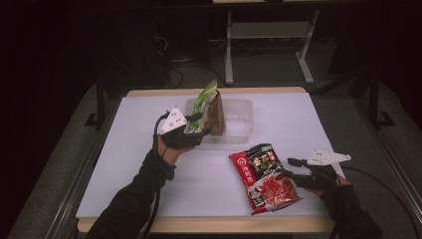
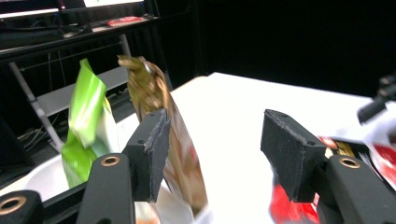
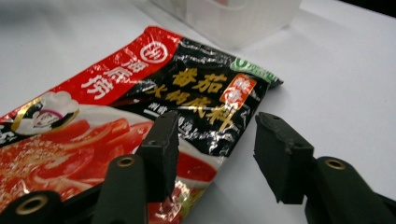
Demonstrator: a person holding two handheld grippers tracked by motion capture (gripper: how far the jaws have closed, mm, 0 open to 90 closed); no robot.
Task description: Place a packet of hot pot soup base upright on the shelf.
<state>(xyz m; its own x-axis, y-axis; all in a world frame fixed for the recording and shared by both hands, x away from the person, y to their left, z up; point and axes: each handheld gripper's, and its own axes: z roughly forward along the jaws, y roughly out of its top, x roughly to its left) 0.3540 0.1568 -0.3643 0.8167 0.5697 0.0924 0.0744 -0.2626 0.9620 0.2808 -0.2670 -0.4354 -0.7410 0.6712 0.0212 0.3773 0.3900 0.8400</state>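
Observation:
A brown snack packet [image 1: 215,113] and a green packet [image 1: 204,97] stand upright in a clear plastic tub [image 1: 239,122] at the back of the white table [image 1: 149,149]. My left gripper [image 1: 196,130] hovers at the tub's left front; in the left gripper view it [image 2: 215,149] is open, the brown packet [image 2: 149,88] just beside its left jaw, the green one [image 2: 86,116] farther left. A red and black sauce packet [image 1: 263,177] lies flat at the front right. My right gripper [image 3: 215,140] stands open over that packet's [image 3: 140,93] edge, not pressing it.
The clear tub [image 3: 233,18] stands just beyond the flat packet. Metal rails run along both sides of the table, and a white desk frame [image 1: 268,45] stands on the floor behind it. Cables trail from both grippers toward the front edge.

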